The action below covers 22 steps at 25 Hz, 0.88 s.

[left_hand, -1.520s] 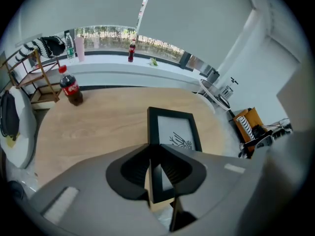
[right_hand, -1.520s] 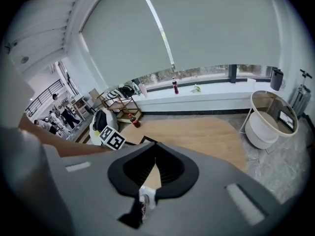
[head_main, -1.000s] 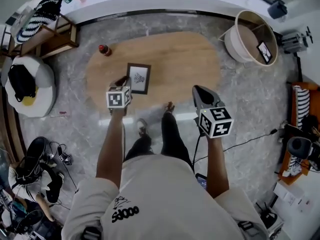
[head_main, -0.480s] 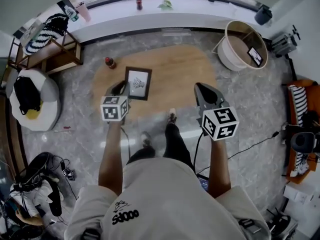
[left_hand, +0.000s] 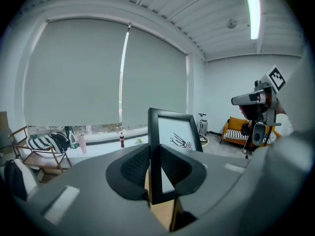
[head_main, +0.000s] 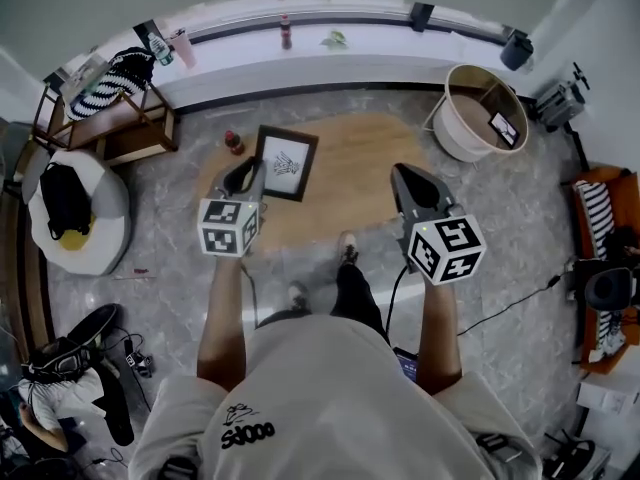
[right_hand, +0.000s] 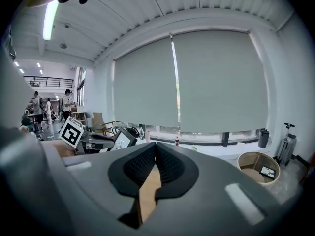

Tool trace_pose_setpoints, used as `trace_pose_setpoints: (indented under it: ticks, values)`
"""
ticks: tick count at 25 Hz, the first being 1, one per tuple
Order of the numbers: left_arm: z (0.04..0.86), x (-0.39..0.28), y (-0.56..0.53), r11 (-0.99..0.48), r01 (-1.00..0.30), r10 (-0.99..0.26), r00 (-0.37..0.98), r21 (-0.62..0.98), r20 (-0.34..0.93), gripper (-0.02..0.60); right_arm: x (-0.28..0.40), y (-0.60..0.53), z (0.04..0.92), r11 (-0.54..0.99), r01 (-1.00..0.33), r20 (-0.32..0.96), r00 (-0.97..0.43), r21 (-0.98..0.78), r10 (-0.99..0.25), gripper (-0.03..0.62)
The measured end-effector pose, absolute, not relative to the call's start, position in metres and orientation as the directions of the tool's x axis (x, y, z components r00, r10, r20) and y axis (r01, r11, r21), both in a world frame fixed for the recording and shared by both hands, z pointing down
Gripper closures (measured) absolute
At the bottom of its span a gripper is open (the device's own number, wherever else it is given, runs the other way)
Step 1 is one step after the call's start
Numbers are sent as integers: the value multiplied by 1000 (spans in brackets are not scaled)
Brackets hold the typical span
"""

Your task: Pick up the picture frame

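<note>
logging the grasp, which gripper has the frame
The left gripper: its jaws grip the frame by one edge. The right gripper is shut on nothing.

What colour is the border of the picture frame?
The picture frame has a black border; clearest in the left gripper view.

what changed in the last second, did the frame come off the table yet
The left claw, shut on one edge of the picture frame, has raised it off the wooden table; the frame now hangs tilted above it. The right claw stayed shut and empty, and the bottle stayed on the table.
</note>
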<state>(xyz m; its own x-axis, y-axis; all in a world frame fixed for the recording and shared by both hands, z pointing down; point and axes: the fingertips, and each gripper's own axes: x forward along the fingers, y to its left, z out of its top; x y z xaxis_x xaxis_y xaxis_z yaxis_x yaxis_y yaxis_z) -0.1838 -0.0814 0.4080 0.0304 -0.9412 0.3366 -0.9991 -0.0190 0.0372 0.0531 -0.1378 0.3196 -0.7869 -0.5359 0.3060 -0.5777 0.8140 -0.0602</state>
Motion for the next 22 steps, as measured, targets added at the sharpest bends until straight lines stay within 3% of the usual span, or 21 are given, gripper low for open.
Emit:
trace_pose_setpoints:
  ticks: [12, 22]
  values:
    - [286, -168, -43, -47, -994, -995, 38, -101, 95, 506, 37, -102, 248, 858, -514, 162, -846, 3, -507, 590]
    - [229, -172, -6, 22, -974, -999, -11, -226, -49, 506, 16, -76, 227, 896, -438, 145, -884, 73, -444, 591]
